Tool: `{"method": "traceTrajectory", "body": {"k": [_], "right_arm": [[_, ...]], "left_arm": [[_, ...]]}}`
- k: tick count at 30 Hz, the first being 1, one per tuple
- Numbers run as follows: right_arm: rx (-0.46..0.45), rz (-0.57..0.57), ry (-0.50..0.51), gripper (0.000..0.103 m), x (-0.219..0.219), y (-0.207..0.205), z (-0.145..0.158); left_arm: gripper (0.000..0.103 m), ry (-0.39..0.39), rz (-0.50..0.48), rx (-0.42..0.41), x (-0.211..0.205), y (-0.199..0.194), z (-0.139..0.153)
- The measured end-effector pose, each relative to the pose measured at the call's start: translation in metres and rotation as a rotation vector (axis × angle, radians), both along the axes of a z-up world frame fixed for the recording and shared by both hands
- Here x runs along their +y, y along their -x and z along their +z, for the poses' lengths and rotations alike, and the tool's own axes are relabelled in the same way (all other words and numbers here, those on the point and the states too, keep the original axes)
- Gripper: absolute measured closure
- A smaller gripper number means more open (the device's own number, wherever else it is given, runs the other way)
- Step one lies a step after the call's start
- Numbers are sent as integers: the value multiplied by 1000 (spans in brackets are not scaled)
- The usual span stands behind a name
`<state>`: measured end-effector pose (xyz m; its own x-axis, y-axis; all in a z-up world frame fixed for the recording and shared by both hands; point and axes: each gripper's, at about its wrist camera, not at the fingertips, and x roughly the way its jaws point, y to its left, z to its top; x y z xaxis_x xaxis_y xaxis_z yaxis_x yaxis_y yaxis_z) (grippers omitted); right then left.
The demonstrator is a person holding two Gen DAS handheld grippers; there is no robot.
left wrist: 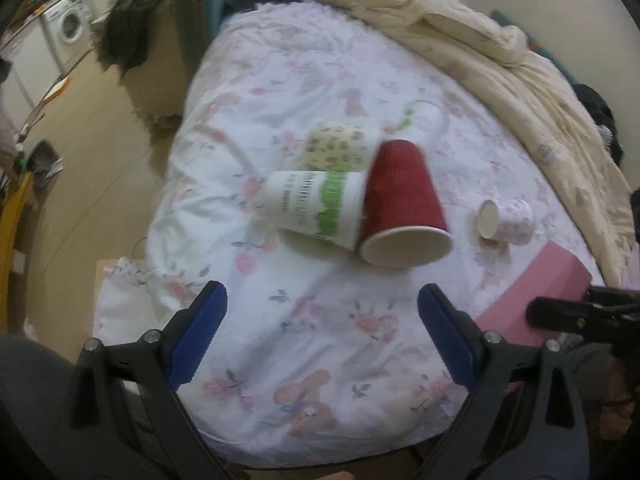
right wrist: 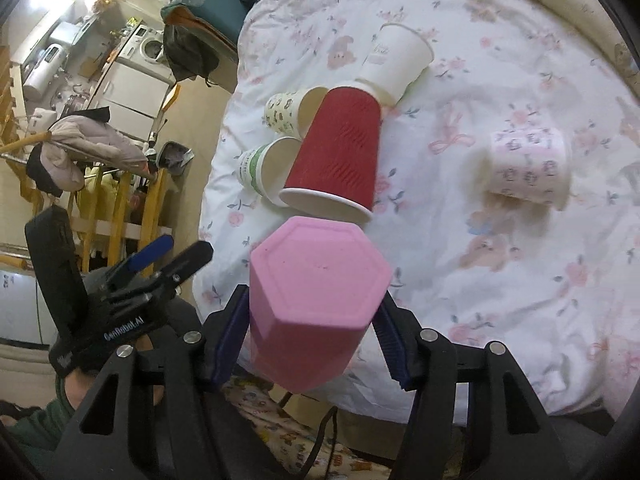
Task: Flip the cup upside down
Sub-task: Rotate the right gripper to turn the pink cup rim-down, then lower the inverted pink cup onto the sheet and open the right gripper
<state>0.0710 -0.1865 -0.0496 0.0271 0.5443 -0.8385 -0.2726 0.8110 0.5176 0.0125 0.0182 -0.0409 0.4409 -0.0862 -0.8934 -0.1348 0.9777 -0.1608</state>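
Observation:
My right gripper (right wrist: 310, 334) is shut on a pink hexagonal cup (right wrist: 316, 300), held above the bed's near edge with its flat base toward the camera; the cup also shows at the right of the left wrist view (left wrist: 536, 300). My left gripper (left wrist: 322, 332) is open and empty over the floral bedsheet (left wrist: 320, 340). A red ribbed paper cup (left wrist: 404, 204) (right wrist: 340, 156) lies on its side ahead of both grippers, its mouth toward them.
Beside the red cup lie a white-and-green cup (left wrist: 316, 208), a patterned cup (left wrist: 340, 150), a white cup (right wrist: 394, 64) and a small pink-print cup (left wrist: 506, 222) (right wrist: 530, 168). A cream quilt (left wrist: 500, 60) is bunched at the far side. The floor drops off left of the bed.

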Motion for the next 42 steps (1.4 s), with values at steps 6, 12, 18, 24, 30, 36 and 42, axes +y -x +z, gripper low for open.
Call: {"method": "traceTrajectory", "body": {"k": [6, 12, 18, 24, 30, 36, 42], "right_arm": [[-56, -42, 7, 41, -22, 2, -13], [-78, -70, -6, 41, -32, 0, -10], [-111, -14, 10, 42, -21, 7, -5], [-156, 44, 32, 43, -12, 16, 1], [-184, 27, 103, 43, -15, 11, 1], [-243, 72, 311, 43, -4, -16, -8], [-278, 180, 470, 43, 27, -31, -37]], "left_arm": [[8, 53, -230, 33, -45, 4, -5], [8, 41, -376, 58, -82, 9, -12], [8, 3, -332, 112, -80, 4, -27], [8, -15, -285, 134, -68, 1, -34], [8, -69, -194, 97, -49, 0, -28], [8, -81, -122, 66, -33, -2, -21], [8, -83, -85, 69, -22, -2, -21]]}}
